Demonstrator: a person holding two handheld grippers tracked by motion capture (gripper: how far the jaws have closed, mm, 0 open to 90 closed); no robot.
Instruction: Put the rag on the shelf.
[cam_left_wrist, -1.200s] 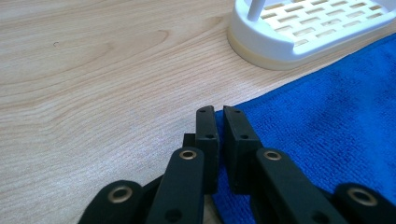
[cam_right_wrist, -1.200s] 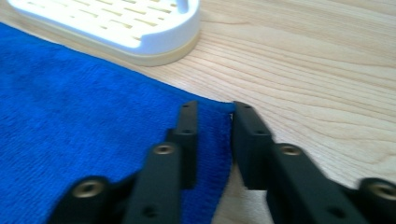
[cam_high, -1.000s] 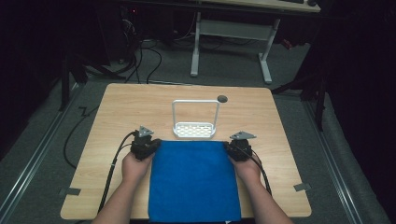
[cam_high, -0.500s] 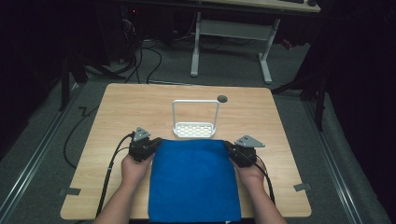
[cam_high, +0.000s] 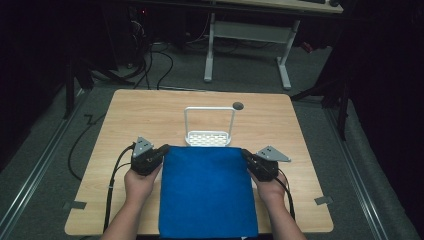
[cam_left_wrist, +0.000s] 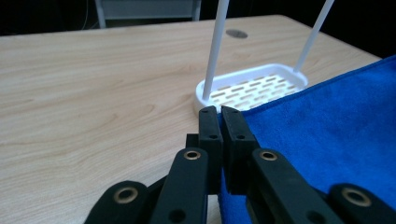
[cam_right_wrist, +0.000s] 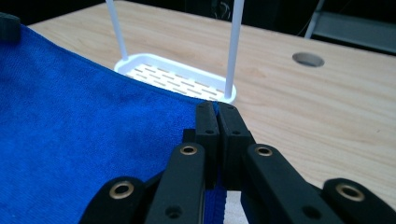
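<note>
While my left gripper (cam_high: 162, 150) and right gripper (cam_high: 246, 155) each pinch a far corner, the fuzzy blue cloth (cam_high: 207, 192) lies flat, just before the slotted white plastic rack (cam_high: 208, 137).

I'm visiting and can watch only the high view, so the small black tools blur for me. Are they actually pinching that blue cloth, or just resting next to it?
Observer: Pinching. In the left gripper view, the left gripper has its jaws shut on the far left corner of the blue cloth.
Operator: And the other one?
Observer: Same. The right gripper is shut on the far right corner, with blue fabric showing between the jaws.
Operator: What's the white thing behind the cloth?
Observer: A white rack with a slotted base and two thin upright posts; the cloth's far edge lies right against its base.
</note>
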